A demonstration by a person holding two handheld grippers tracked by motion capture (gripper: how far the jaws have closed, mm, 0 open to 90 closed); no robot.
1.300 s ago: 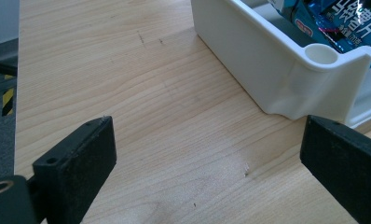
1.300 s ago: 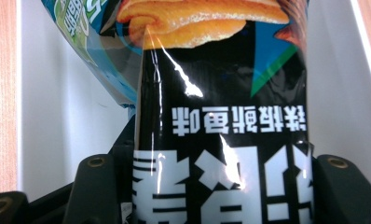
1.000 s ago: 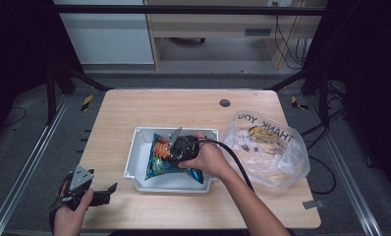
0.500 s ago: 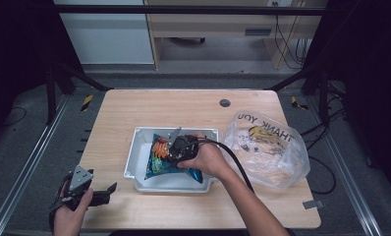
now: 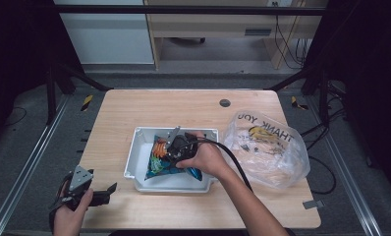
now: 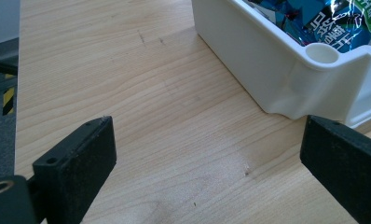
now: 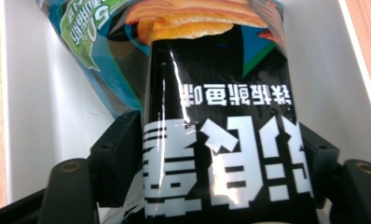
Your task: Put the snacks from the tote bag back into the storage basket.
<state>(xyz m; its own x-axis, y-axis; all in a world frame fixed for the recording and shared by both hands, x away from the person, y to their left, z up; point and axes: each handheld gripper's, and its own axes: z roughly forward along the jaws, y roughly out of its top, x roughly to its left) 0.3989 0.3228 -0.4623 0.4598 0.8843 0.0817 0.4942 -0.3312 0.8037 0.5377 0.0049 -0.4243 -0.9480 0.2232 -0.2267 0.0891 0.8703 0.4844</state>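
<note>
Snack bag [image 7: 216, 140] between right gripper [image 7: 216, 163], jaws just opening, seemingly loosened, in tray [image 7: 44, 107]

From above, my right hand [image 5: 206, 160] covers much of the snack bag [image 5: 160, 162] in the white tray [image 5: 134, 167]. In the right gripper view the bag's lower end runs off the bottom edge. What's inside the clear plastic bag [image 5: 267, 150] is too small to tell.

A blue-and-black snack bag [image 5: 164, 160] with orange print lies in a white tray [image 5: 134, 162].
</note>
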